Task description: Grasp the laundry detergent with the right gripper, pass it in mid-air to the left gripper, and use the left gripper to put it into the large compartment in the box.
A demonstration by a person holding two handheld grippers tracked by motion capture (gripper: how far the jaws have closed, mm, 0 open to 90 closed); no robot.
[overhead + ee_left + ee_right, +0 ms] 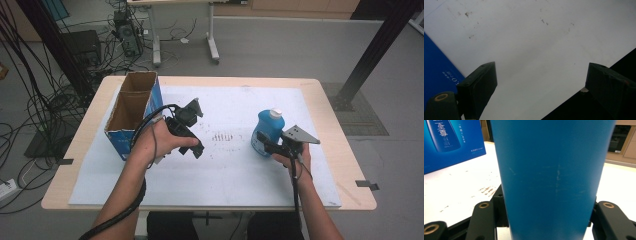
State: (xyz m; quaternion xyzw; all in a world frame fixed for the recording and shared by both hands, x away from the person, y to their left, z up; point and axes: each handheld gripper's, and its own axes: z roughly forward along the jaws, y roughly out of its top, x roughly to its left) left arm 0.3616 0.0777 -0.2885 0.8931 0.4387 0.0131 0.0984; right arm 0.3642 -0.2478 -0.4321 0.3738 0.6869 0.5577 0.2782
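bottle [267,131]: smooth blue plastic, faint scuffs, white cap | box [131,113]: raw brown cardboard inside, glossy blue print outside | mat [230,165]: matt white sheet, brown smudges | table [350,170]: pale wood edge | left gripper [539,85]: matt black plastic | right gripper [546,217]: matt black plastic, brass-coloured rivets

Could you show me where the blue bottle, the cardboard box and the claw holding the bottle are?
blue bottle [267,126]: high view, on its blue body below the white cap.
cardboard box [148,102]: high view, on its blue outer wall.
right claw [547,216]: right gripper view, midway between its fingertips, across the bottle.
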